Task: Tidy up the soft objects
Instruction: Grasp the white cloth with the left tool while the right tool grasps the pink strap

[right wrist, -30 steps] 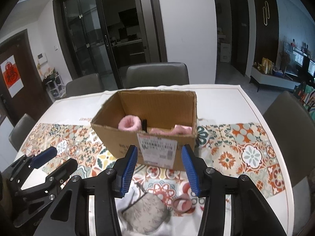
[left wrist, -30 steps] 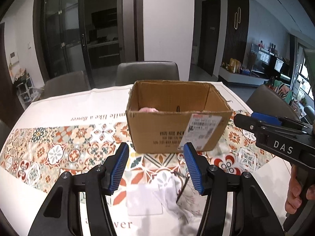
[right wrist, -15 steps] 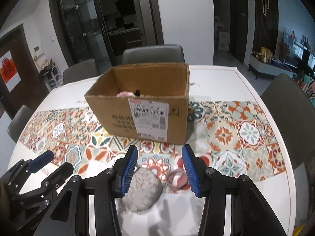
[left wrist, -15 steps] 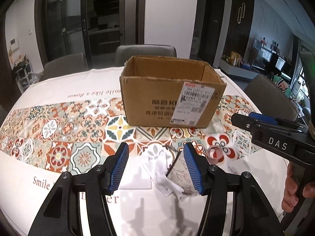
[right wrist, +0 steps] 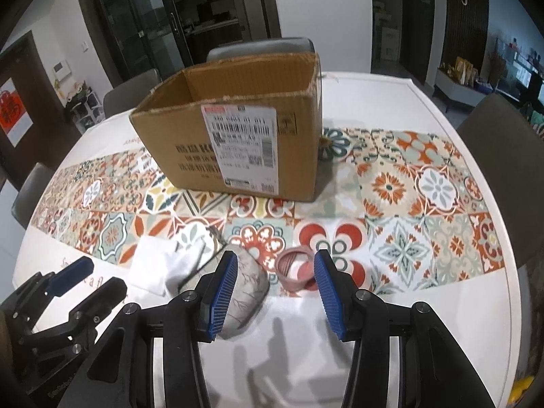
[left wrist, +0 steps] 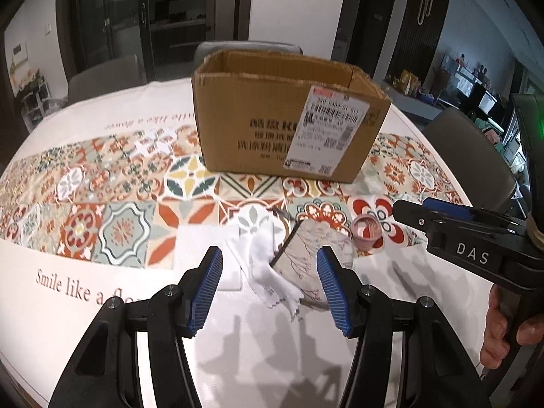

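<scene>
An open cardboard box point(left wrist: 285, 125) point(right wrist: 238, 142) stands on the patterned table runner. In front of it lie a white cloth point(left wrist: 265, 258) point(right wrist: 159, 265), a grey patterned pouch point(left wrist: 312, 265) point(right wrist: 248, 285) and a pink ring-shaped band point(left wrist: 365, 233) point(right wrist: 294, 268). My left gripper point(left wrist: 270, 289) is open and empty, low over the cloth and pouch. My right gripper point(right wrist: 273, 289) is open and empty, with the pouch by its left finger and the pink band between its fingers. The box's contents are hidden from here.
The round table point(left wrist: 68, 306) has a white cloth with printed words near the front edge. Grey chairs point(right wrist: 503, 156) stand around it. Each gripper shows in the other's view, the right one point(left wrist: 476, 238) and the left one point(right wrist: 64, 289).
Both grippers have drawn back from the box and dropped lower toward the items in front of it. The box's inside is no longer visible. Both stay open.
</scene>
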